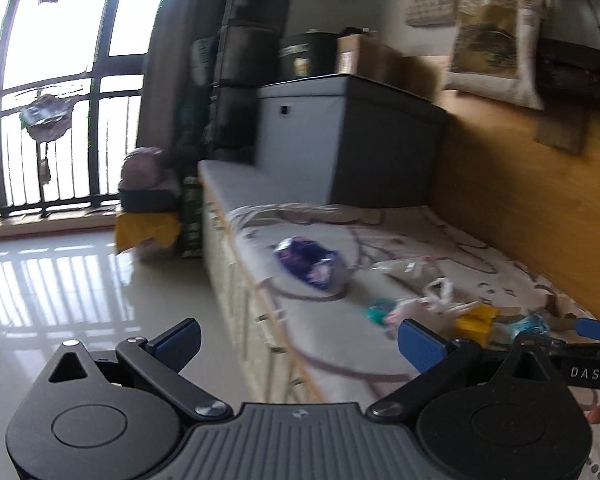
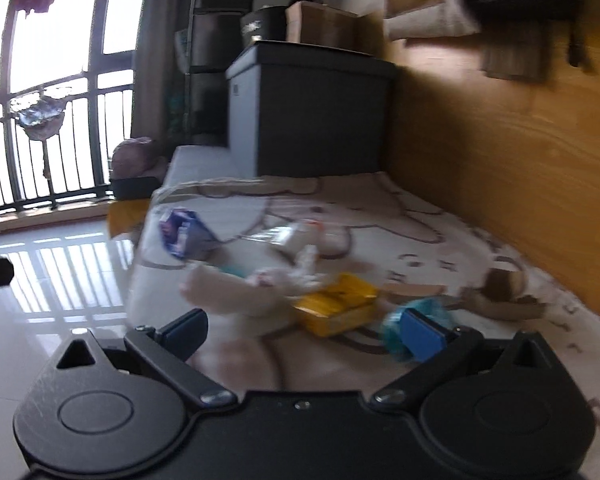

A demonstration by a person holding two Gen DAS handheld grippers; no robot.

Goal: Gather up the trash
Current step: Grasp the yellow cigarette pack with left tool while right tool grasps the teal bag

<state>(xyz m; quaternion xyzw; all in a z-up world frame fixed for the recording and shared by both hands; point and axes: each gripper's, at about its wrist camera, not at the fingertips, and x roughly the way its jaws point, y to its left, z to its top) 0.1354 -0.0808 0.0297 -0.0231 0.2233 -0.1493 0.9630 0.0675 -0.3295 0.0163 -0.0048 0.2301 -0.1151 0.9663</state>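
1. The left tool point(image 1: 300, 344) is spread wide with nothing between its blue pads; it hovers off the front edge of the bed point(image 1: 340, 352), partly over the tiled floor point(image 1: 80, 280).
2. The right tool point(image 2: 306, 334) is likewise spread wide and empty, and sits over the bed's patterned cover, close to the litter.
3. The trash lies scattered on the bed cover: a blue-purple wrapper point(image 2: 184, 236) nearest the bed's front edge, a clear plastic piece point(image 2: 276, 236) behind it, crumpled white paper or plastic point(image 2: 300, 274) in the middle, a flattened yellow box point(image 2: 338, 304), and a teal scrap point(image 2: 396, 328) touching the inside of the right tool's right-hand pad.
4. Both views are blurred, so the finer makeup of the white clump cannot be told.
5. The relation that matters: the yellow box lies just ahead of the right tool, slightly right of centre between its pads, with its long axis running roughly across the view, tilted up to the right.
6. From the left tool the same pile lies ahead and well to the right, with the blue-purple wrapper point(image 1: 310, 266) its nearest piece.
7. My judgement is that the right tool is nearer the yellow box and teal scrap, while the wrapper suits the left.
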